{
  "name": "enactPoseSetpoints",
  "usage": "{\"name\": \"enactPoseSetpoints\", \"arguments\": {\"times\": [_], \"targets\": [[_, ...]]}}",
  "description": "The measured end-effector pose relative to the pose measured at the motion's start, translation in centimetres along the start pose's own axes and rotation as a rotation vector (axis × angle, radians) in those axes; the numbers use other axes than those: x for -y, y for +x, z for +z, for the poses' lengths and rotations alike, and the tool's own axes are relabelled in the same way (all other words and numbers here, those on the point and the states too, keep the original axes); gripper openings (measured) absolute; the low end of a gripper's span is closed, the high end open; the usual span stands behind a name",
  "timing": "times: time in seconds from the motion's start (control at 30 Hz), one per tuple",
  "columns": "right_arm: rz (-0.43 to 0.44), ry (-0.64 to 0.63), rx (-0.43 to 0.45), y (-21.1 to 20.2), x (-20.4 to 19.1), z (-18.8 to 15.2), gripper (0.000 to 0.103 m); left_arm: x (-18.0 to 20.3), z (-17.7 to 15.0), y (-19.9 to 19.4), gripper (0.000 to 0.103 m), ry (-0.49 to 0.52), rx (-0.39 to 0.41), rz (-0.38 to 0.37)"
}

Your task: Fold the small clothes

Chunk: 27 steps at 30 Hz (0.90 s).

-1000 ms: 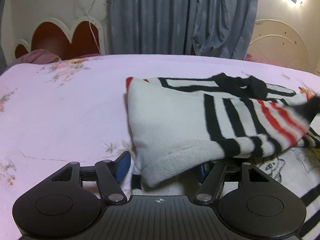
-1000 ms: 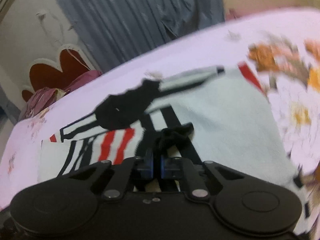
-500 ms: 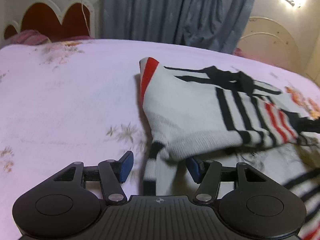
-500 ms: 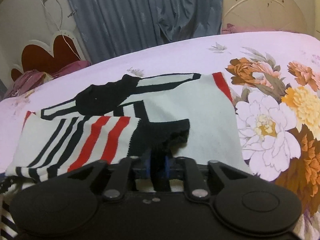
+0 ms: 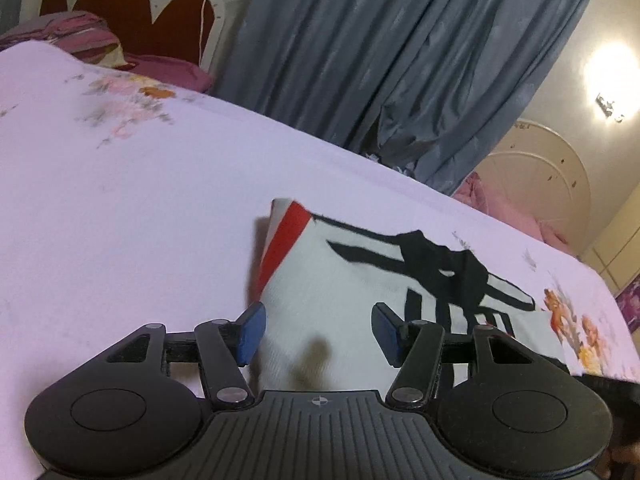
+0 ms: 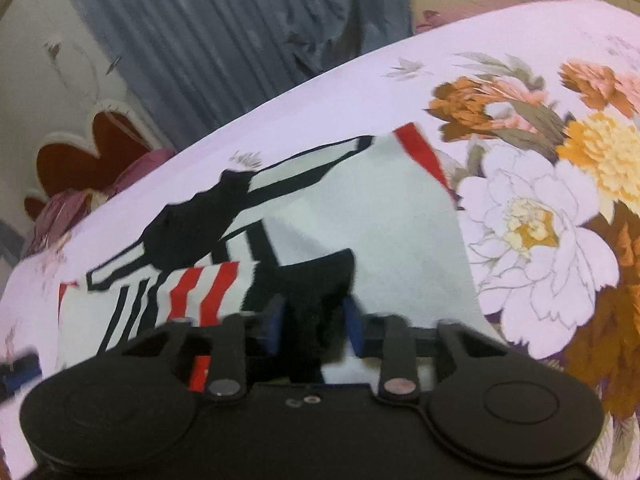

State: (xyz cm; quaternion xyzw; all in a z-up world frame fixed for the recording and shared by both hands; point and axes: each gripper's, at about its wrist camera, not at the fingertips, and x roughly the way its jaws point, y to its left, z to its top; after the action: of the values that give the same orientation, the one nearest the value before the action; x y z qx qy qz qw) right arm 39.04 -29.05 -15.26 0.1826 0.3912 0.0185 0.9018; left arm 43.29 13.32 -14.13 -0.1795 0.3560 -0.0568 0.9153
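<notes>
A small white knit sweater (image 5: 340, 280) with black and red stripes lies folded on the bed. It also shows in the right wrist view (image 6: 380, 224). My left gripper (image 5: 318, 330) is open and empty, its blue pads above the sweater's left edge. My right gripper (image 6: 314, 322) is open, and the sweater's black cuff (image 6: 316, 280) lies loose between its blue pads. A striped sleeve (image 6: 192, 292) is laid across the body of the sweater.
The bed sheet (image 5: 140, 200) is pale lilac, with large orange and white flowers (image 6: 532, 224) to the sweater's right. A red scalloped headboard (image 5: 132, 12) and pink pillows stand at the back left. Grey curtains (image 5: 400, 60) hang behind the bed.
My right gripper has opened and let go of the black cuff. My left gripper has drawn back from under the sweater's fold, which now lies flat. Both views have tilted.
</notes>
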Motion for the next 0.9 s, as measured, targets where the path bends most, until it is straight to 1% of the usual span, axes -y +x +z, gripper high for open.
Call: {"name": "enactPoseSetpoints", "arguments": {"times": [0.1,0.2,0.23,0.27,0.33,0.37,0.43,0.47,0.5,0.53,0.57,0.6,0.67,0.7,0.77,0.83,0.9], "targets": [[-0.020,-0.087,0.023,-0.3,-1.1,-0.2,0.014,0.0,0.5,2.9,0.058,-0.005,-0.038,0.000],[-0.022,-0.154,0.086,-1.4,-2.2,-0.2,0.013,0.2,0.7,5.3,0.058,0.023,-0.038,0.003],[-0.014,-0.175,0.092,-1.5,-2.7,-0.1,0.013,0.4,0.7,5.7,0.058,0.032,-0.034,0.010],[-0.003,-0.191,0.085,-1.4,-3.1,-0.1,0.013,0.3,0.8,6.3,0.058,0.035,-0.032,0.020],[0.000,-0.209,0.071,-1.0,-3.5,0.1,0.013,-0.2,1.2,7.3,0.057,0.034,-0.032,0.074],[-0.020,-0.222,0.069,-0.7,-3.5,0.0,0.013,-0.5,1.4,7.6,0.057,0.037,-0.023,0.093],[-0.096,-0.238,0.044,0.4,-3.1,0.0,0.013,-0.7,1.7,8.0,0.058,0.051,-0.011,0.170],[-0.113,-0.222,0.018,1.1,-2.4,0.0,0.013,-1.3,1.8,8.2,0.058,0.025,-0.010,0.164],[-0.101,-0.197,0.013,1.2,-1.8,-0.1,0.013,-1.8,1.8,8.1,0.058,-0.010,-0.004,0.154],[-0.095,-0.191,0.017,1.1,-1.8,-0.1,0.013,-1.9,1.9,8.1,0.058,-0.016,-0.004,0.154],[-0.094,-0.205,0.021,1.0,-2.0,-0.1,0.014,-1.5,1.9,8.1,0.058,0.000,-0.002,0.163],[-0.094,-0.219,0.028,0.8,-2.2,0.0,0.017,-1.3,2.0,7.9,0.058,0.008,0.013,0.172],[-0.089,-0.199,0.074,0.0,-2.2,0.2,0.025,-1.3,2.3,7.8,0.058,-0.007,0.037,0.163],[-0.080,-0.187,0.091,-0.3,-2.2,0.5,0.026,-1.4,2.4,8.2,0.058,0.001,0.040,0.178],[-0.073,-0.182,0.098,-0.3,-2.4,0.9,0.029,-2.0,2.6,9.1,0.057,0.014,0.036,0.212],[-0.071,-0.186,0.095,0.1,-2.7,1.0,0.031,-2.6,2.6,9.4,0.057,-0.002,0.056,0.226],[-0.067,-0.197,0.109,0.1,-3.2,0.9,0.032,-2.5,2.5,9.4,0.057,0.016,0.064,0.238]]}}
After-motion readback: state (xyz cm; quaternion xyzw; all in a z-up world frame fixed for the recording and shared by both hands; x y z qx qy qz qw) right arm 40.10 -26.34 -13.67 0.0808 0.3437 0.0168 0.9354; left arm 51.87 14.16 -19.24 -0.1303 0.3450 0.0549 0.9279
